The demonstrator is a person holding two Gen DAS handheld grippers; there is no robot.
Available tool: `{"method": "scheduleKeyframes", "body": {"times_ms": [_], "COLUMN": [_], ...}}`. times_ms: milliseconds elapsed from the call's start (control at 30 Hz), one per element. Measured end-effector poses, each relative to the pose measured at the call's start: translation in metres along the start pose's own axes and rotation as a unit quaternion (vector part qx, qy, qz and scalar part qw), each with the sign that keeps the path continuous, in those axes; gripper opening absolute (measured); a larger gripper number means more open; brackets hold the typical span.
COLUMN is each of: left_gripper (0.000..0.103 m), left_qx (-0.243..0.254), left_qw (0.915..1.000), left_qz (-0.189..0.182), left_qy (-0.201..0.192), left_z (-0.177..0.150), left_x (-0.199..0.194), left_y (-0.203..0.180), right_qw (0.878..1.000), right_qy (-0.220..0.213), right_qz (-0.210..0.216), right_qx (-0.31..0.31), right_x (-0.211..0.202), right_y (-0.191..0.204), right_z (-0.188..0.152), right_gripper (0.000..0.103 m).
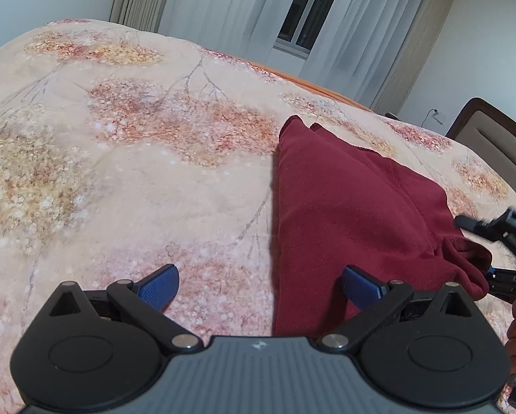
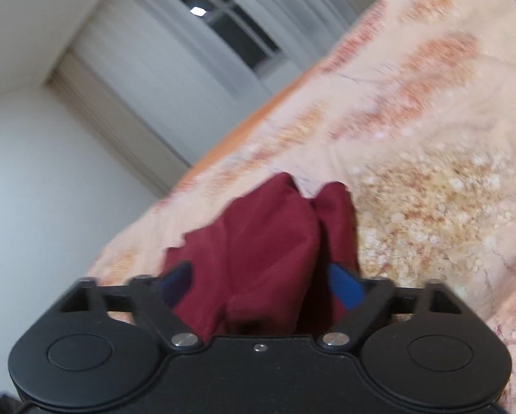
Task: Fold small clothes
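A dark red garment (image 1: 347,207) lies partly folded on the floral bedspread (image 1: 120,158). My left gripper (image 1: 261,288) is open and empty, low over the bed, with its right pad over the garment's near left edge. My right gripper (image 1: 492,248) shows at the right edge of the left wrist view, at the garment's bunched near right corner. In the right wrist view my right gripper (image 2: 261,286) is open, with the red garment (image 2: 268,241) bunched between the blue pads (image 2: 345,286). That view is blurred.
A window (image 1: 309,10) with pale curtains (image 1: 223,7) stands behind the bed. A brown headboard (image 1: 492,138) is at the right. An orange sheet edge (image 1: 292,79) runs along the bed's far side.
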State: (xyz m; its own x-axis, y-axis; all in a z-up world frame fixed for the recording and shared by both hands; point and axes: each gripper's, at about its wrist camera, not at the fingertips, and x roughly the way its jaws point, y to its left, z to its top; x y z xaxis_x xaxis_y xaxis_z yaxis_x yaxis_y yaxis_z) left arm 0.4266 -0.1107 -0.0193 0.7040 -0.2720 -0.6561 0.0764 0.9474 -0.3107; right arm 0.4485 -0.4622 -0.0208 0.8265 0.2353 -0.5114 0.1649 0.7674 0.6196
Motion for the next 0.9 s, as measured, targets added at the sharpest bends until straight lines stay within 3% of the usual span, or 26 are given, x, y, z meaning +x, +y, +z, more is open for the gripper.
{"method": "scheduleKeyframes", "body": {"times_ms": [33,100,167,300,467,533,633,700,800,900], "left_gripper": [0.103,0.102,0.102,0.103,0.103,0.103,0.103,0.103,0.103,0.103], "left_qx": [-0.001,0.001,0.004,0.01,0.033,0.037,0.025,0.007,-0.004,0.017], "left_qw": [1.0,1.0,1.0,0.9999,0.9994,0.9993,0.9996,0.9996,0.999,0.9989], "left_qz": [-0.001,-0.002,-0.004,-0.007,0.007,0.006,-0.008,-0.022,-0.032,-0.017], "left_qy": [0.001,0.003,0.001,0.002,0.008,0.003,-0.006,-0.018,-0.032,-0.039], "left_z": [0.001,0.002,0.002,0.003,-0.002,-0.002,0.003,0.007,0.015,0.014], "left_x": [0.001,0.001,0.001,0.004,0.014,0.013,0.013,0.013,0.02,0.032], "left_y": [-0.001,-0.002,-0.004,-0.006,-0.012,-0.013,-0.011,-0.01,-0.016,-0.026], "right_qw": [1.0,0.999,0.999,0.997,0.995,0.993,0.988,0.985,0.974,0.96], "right_qy": [-0.003,-0.011,-0.027,-0.062,-0.055,-0.059,-0.076,-0.09,-0.107,-0.104], "right_qz": [-0.014,-0.038,-0.031,-0.031,-0.054,-0.052,-0.071,-0.079,-0.096,-0.111], "right_qx": [-0.006,-0.016,-0.021,-0.027,-0.068,-0.084,-0.11,-0.128,-0.174,-0.235], "right_x": [0.001,-0.001,-0.009,-0.028,-0.021,-0.021,-0.022,-0.023,-0.013,0.012], "right_y": [0.002,0.003,-0.001,-0.01,-0.018,-0.016,-0.01,-0.006,0.008,0.022], "right_z": [0.0,-0.003,-0.007,-0.015,-0.029,-0.028,-0.022,-0.016,-0.006,0.001], "right_gripper": [0.046,0.014,0.008,0.007,0.008,0.011,0.031,0.052,0.069,0.085]}}
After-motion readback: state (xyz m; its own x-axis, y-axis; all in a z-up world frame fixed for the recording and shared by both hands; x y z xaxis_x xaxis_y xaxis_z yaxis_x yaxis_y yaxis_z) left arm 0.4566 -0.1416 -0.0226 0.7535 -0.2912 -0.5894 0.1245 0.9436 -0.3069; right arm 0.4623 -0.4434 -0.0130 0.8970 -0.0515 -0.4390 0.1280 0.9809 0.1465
